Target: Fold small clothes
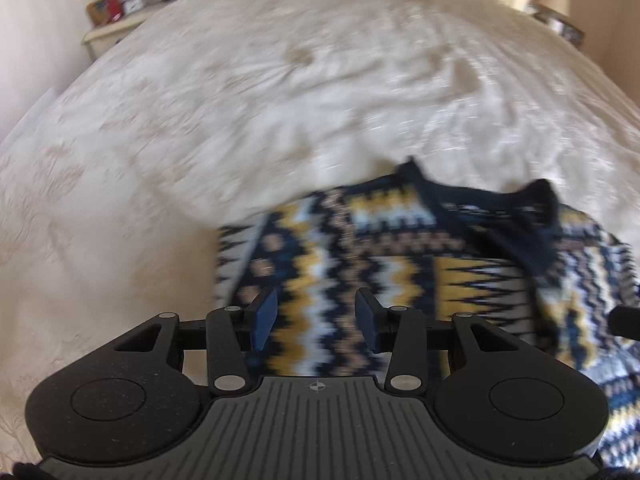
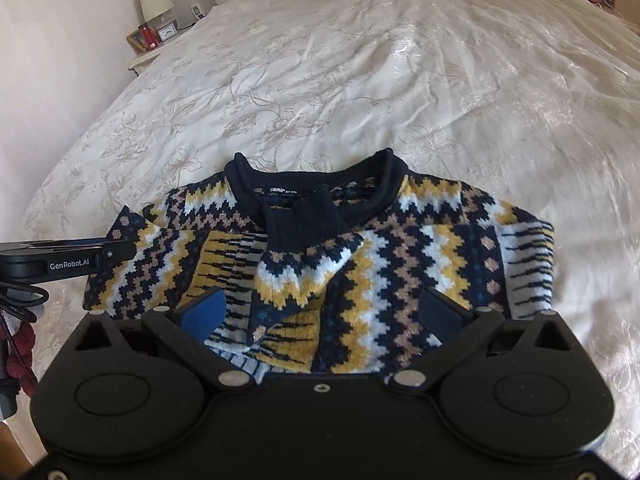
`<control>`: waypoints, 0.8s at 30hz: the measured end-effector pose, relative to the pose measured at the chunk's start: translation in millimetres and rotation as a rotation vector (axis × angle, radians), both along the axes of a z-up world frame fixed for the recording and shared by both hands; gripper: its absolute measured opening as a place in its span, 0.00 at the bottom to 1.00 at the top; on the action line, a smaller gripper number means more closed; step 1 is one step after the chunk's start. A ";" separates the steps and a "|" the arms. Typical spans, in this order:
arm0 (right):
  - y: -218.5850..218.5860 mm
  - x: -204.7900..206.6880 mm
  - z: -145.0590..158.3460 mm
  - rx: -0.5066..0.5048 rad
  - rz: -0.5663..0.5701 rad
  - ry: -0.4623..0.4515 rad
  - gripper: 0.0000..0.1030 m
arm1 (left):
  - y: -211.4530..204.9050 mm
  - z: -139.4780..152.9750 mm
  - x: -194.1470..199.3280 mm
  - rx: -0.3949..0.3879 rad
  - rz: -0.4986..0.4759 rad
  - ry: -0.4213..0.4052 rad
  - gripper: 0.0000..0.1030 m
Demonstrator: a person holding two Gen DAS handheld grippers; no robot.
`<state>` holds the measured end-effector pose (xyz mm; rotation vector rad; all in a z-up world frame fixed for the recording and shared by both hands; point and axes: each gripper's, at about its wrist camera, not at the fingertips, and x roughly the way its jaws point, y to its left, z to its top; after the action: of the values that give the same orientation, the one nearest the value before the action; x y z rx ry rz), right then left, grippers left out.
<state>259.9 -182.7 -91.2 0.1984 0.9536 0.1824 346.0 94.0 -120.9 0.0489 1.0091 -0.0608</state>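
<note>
Already partly folded, the sweater [image 2: 320, 264] lay on the bed [image 2: 360, 80], sleeves crossed over its chest. Both the left tool [image 1: 316, 316] and right tool [image 2: 324, 316] hovered empty, jaws apart. A careless pinch could drag the loose sleeve [image 2: 304, 256] undone. Bedside lamps [image 2: 154, 0] flanked the cream bedspread.

The wide cream floral bedspread [image 2: 360, 80] lies bare from the far headboard edge down to the navy, yellow and white patterned knit sweater [image 2: 400, 260], which fills its near edge. At the far left corner, a cream bedside table [image 2: 140, 62] carries a lamp [image 2: 154, 0], clock and red items.
</note>
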 end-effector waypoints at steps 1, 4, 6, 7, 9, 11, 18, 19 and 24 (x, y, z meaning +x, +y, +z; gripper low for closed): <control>7.4 6.5 -1.0 -0.017 0.010 0.001 0.99 | 7.9 -4.6 4.6 -0.002 0.020 0.015 0.40; 30.0 26.4 -6.4 -0.060 0.037 0.009 0.99 | 25.7 -19.2 18.9 -0.006 0.058 0.065 0.41; 43.2 37.4 -11.5 -0.097 0.053 0.016 0.99 | 33.5 -29.0 25.0 0.003 0.075 0.092 0.41; 48.6 42.2 -14.4 -0.118 0.063 0.022 0.99 | 36.0 -31.5 26.9 -0.001 0.081 0.099 0.41; 57.7 50.9 -21.6 -0.163 0.082 0.035 0.99 | 40.7 -34.8 29.4 -0.022 0.095 0.110 0.41; 60.0 56.8 -28.8 -0.211 0.086 0.053 0.97 | 41.6 -35.1 28.9 -0.032 0.099 0.108 0.41; 3.5 43.6 -35.1 -0.314 -0.109 0.122 0.93 | 45.7 -29.1 21.5 -0.065 0.113 0.092 0.41; -9.3 38.3 -34.6 -0.312 -0.158 0.142 0.93 | 46.0 -28.1 20.3 -0.068 0.117 0.090 0.41; -50.2 10.8 -26.8 -0.257 -0.267 0.140 0.93 | 49.2 -23.4 11.2 -0.085 0.143 0.089 0.41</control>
<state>270.7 -232.9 -118.0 0.1009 1.0686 -0.2015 357.2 143.2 -144.3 -0.1041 1.0949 0.0250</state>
